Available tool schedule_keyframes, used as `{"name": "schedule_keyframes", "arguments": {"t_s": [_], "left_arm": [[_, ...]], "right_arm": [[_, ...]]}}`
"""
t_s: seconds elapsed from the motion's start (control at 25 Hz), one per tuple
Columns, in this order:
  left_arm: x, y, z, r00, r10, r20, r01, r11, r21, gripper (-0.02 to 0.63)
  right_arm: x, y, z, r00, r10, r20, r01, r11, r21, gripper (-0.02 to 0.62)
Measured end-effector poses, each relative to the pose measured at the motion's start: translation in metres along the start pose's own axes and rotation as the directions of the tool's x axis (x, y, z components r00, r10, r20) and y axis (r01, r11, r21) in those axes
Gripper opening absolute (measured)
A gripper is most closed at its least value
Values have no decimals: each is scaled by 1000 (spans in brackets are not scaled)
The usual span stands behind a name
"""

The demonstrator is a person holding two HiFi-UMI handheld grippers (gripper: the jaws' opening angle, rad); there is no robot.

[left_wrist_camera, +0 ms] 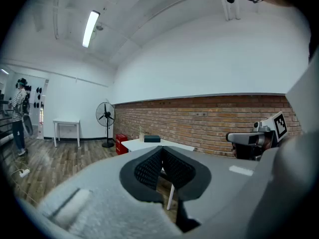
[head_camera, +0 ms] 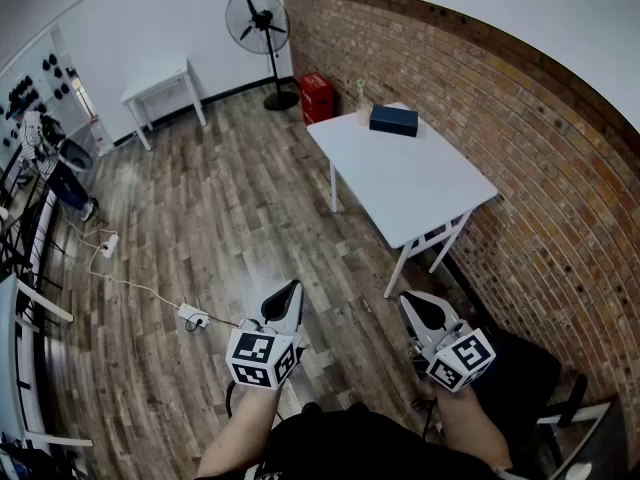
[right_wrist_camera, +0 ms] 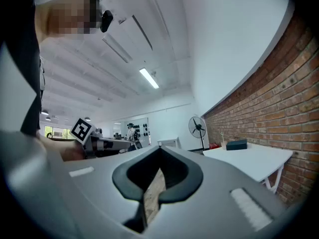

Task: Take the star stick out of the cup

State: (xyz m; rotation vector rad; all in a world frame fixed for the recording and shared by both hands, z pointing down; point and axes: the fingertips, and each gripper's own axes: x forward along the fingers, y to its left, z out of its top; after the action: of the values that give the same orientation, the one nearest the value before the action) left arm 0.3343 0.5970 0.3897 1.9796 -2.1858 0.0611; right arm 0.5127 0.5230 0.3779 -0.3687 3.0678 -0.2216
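Close to the person, the left gripper (head_camera: 289, 290) and the right gripper (head_camera: 410, 301) both have their jaws pressed together, holding nothing. Well beyond them, at the far end of the white table (head_camera: 400, 183) by the brick wall (head_camera: 520, 138), a small pale cup (head_camera: 362, 116) holds the thin star stick (head_camera: 361, 90) upright, just beside a dark box (head_camera: 393, 120).
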Motion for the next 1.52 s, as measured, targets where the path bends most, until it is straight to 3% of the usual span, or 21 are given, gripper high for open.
{"name": "schedule_keyframes", "arguments": {"t_s": [0.28, 0.48, 0.88, 1.24, 1.52], "left_arm": [[-7, 3, -3, 1000, -1, -13, 0, 1000, -12, 6], [-11, -3, -6, 1000, -1, -22, 1, 1000, -6, 6], [-15, -22, -24, 999, 0, -39, -1, 1000, -22, 6], [21, 4, -25, 1000, -12, -21, 10, 998, -69, 6], [70, 48, -7, 999, -41, 8, 42, 996, -76, 6]], "right_arm": [[-10, -4, -3, 999, -32, 11, 32, 999, 44, -2], [-11, 1, -6, 1000, -17, 8, 17, 999, 48, -2], [-28, 11, -17, 999, 48, 8, -49, 988, 149, 0], [-10, -19, -23, 1000, 9, -28, -5, 988, 156, 0], [44, -46, -19, 999, -6, -45, 13, 989, 149, 1]]}}
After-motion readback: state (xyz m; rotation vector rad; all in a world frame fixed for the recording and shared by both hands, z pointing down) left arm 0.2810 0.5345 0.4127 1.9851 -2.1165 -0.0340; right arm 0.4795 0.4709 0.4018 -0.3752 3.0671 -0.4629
